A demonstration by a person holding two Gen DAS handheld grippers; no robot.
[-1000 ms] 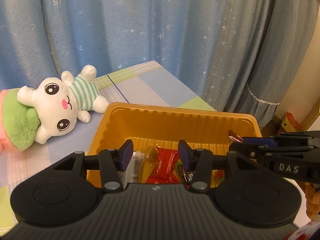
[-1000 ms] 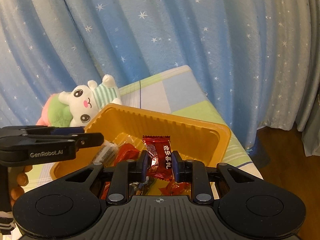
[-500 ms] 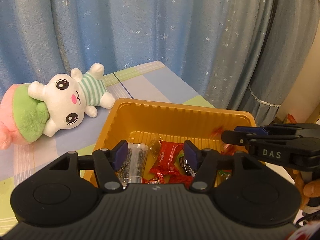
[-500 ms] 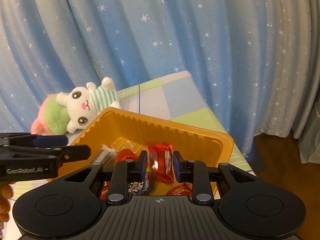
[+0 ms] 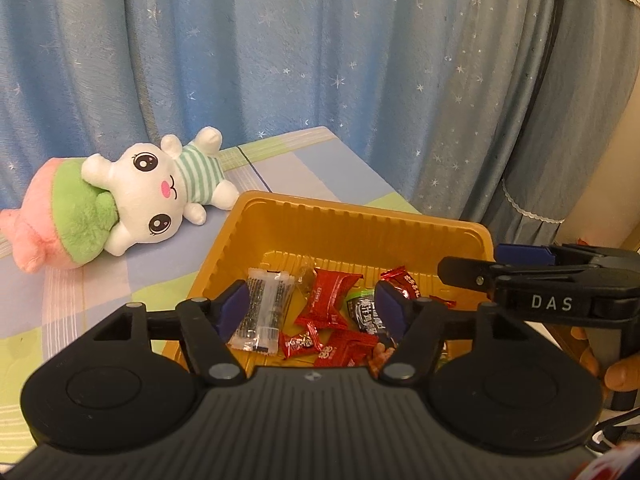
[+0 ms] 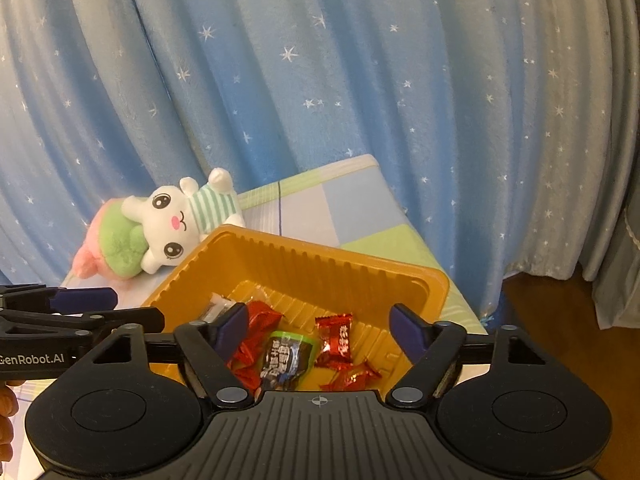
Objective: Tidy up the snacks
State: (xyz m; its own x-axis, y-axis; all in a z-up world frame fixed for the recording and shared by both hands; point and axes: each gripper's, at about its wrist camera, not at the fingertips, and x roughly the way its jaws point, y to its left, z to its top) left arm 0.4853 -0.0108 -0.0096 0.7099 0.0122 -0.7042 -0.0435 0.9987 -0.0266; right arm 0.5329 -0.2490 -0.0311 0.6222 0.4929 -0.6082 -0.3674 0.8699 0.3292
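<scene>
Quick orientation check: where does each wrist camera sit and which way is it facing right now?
Left wrist: on the left gripper, angled down into the orange tray; jaws opening, nothing gripped; right gripper enters at right.
Right wrist: on the right gripper, angled down over the tray's right side; jaws opening, empty; left gripper enters at left.
Shared: tray, snacks, plush rabbit, starry curtain.

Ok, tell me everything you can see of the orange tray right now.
The orange tray is a shallow rectangular tub of thin, glossy plastic with ribbed walls, a rolled rim and rounded corners. It sits flat on the checked cloth, its far left corner close to the plush rabbit; contact is unclear. Inside lie loose wrapped snacks: red candies, a clear packet, a dark green-edged one. Neither tool touches it.
</scene>
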